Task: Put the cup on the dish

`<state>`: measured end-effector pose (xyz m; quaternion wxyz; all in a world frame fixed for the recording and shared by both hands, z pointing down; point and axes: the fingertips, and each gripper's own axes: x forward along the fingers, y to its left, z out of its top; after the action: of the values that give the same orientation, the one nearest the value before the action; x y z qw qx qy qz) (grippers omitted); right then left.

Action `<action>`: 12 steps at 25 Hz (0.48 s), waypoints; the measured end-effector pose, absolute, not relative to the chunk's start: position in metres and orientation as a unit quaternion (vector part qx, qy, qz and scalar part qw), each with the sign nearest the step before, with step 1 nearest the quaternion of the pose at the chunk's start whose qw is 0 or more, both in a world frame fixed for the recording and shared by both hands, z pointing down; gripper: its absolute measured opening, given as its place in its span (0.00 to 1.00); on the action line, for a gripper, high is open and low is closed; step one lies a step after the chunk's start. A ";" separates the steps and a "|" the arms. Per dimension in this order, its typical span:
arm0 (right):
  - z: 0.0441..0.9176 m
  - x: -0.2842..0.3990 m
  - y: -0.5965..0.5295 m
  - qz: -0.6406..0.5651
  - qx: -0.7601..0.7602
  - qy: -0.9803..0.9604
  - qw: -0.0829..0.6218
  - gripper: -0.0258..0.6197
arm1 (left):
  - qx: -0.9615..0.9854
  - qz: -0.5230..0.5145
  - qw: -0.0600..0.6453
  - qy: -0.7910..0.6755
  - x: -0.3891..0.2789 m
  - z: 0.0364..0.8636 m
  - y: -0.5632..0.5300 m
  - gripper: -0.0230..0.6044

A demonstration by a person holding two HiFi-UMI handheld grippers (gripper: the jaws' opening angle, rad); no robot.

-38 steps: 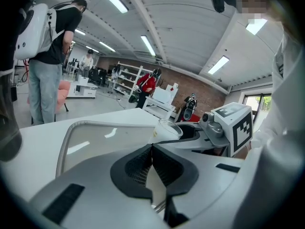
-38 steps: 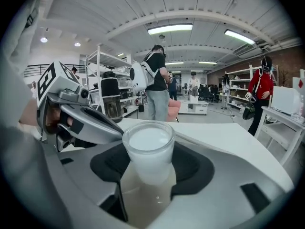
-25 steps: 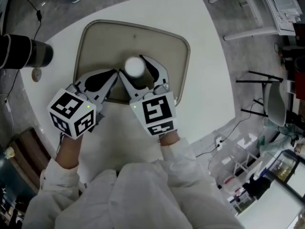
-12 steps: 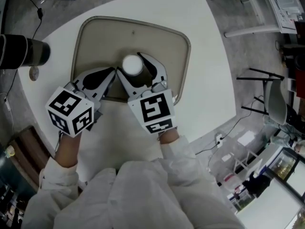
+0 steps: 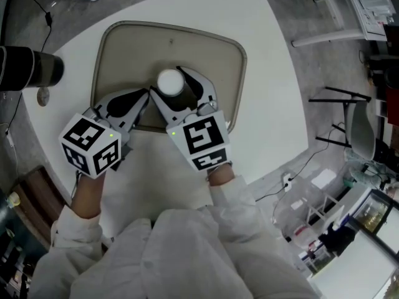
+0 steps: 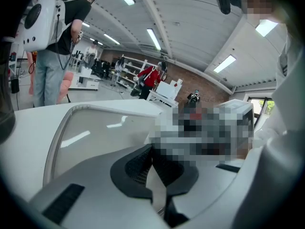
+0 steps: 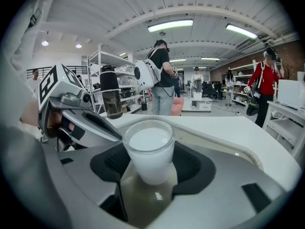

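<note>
Head view: released tilted or too high, the cup (image 5: 170, 81) could topple on the dish (image 5: 209, 48); it sits above the dish's near half, clamped in the right tongs (image 5: 174, 85). Left gripper view: left tongs (image 6: 152, 151) pressed together, empty, beside the dish. Right gripper view: cup upright between the jaws.

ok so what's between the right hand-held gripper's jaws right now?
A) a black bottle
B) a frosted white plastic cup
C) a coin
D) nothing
B: the right gripper view shows the frosted white plastic cup clamped between the black pads of the right hand-held gripper, over the beige tray.
</note>
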<state>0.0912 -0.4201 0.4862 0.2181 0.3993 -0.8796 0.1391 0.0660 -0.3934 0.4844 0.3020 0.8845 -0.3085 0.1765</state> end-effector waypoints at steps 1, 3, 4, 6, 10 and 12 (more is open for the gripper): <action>0.486 0.091 -0.420 0.141 0.399 -0.880 0.217 0.46 | 0.884 0.177 0.302 -0.309 0.066 0.484 -0.393 0.05; 0.485 0.092 -0.419 0.146 0.398 -0.881 0.211 0.46 | 0.884 0.176 0.303 -0.309 0.067 0.484 -0.393 0.05; 0.485 0.092 -0.419 0.148 0.397 -0.882 0.207 0.46 | 0.884 0.175 0.304 -0.309 0.067 0.484 -0.392 0.05; 0.484 0.091 -0.418 0.154 0.395 -0.883 0.200 0.46 | 0.884 0.175 0.305 -0.309 0.066 0.484 -0.390 0.05; 0.482 0.091 -0.418 0.158 0.396 -0.882 0.199 0.46 | 0.883 0.175 0.305 -0.311 0.064 0.482 -0.389 0.05; 0.482 0.092 -0.416 0.159 0.395 -0.882 0.200 0.46 | 0.884 0.173 0.305 -0.310 0.064 0.480 -0.387 0.05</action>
<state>0.0923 -0.4158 0.4818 0.2002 0.3948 -0.8824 0.1592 0.0641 -0.3872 0.4799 0.3051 0.8837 -0.3101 0.1730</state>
